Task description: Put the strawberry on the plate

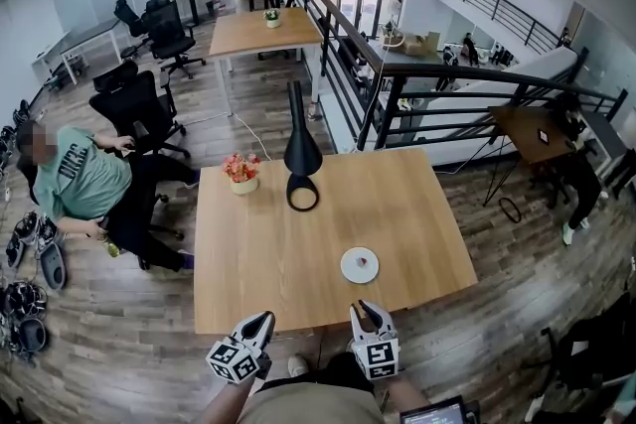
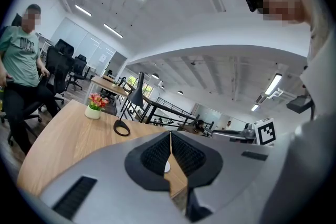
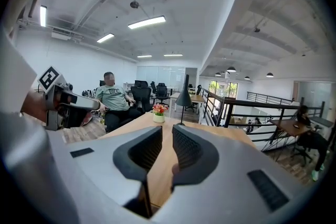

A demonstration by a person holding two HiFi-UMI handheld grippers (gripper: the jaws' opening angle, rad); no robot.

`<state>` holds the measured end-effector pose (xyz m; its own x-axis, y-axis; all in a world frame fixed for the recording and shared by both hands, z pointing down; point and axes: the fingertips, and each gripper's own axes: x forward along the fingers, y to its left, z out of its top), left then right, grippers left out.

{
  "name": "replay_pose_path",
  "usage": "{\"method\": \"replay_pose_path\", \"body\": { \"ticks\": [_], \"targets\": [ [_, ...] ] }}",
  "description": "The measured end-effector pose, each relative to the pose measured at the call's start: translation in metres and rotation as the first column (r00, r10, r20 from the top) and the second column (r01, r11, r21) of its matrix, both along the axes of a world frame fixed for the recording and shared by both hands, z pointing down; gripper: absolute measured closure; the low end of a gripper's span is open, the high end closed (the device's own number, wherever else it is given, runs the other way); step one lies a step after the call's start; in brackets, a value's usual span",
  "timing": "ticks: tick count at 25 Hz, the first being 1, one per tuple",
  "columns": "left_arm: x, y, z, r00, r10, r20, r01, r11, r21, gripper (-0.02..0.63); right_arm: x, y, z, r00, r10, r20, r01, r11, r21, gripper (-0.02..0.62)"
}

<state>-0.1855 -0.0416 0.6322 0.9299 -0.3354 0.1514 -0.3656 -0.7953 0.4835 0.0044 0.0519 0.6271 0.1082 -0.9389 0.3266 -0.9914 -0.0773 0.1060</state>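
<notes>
The little red strawberry (image 1: 367,260) lies on the small round white plate (image 1: 353,271). The plate sits on the big light wooden table (image 1: 258,253), close to the near edge and a bit toward the right corner. The person holds both tools low, side by side, just at that near edge. Both point out across the table top. The left gripper (image 1: 266,318) has its jaws pressed tight together with nothing in them. The right gripper (image 1: 369,310) is just in front of the plate but not touching it. Its jaws stand a little apart, and only bare table shows in the gap. Toward the far edge stand a tall black lamp (image 1: 301,154) with a ring foot and a small white pot (image 1: 243,184) of red flowers. A person (image 1: 79,179) in a green shirt sits past the left edge.
</notes>
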Motion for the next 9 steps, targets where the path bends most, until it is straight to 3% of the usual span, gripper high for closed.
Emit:
{"method": "replay_pose_path", "body": {
  "ticks": [9],
  "targets": [
    [-0.0033,0.0044,0.0036,1.0,-0.003,0.0,0.003,1.0,-0.01,0.601,-0.0041,-0.0011,-0.0001,1.0,-0.013,-0.001,0.013,1.0,0.004,0.525]
  ]
}}
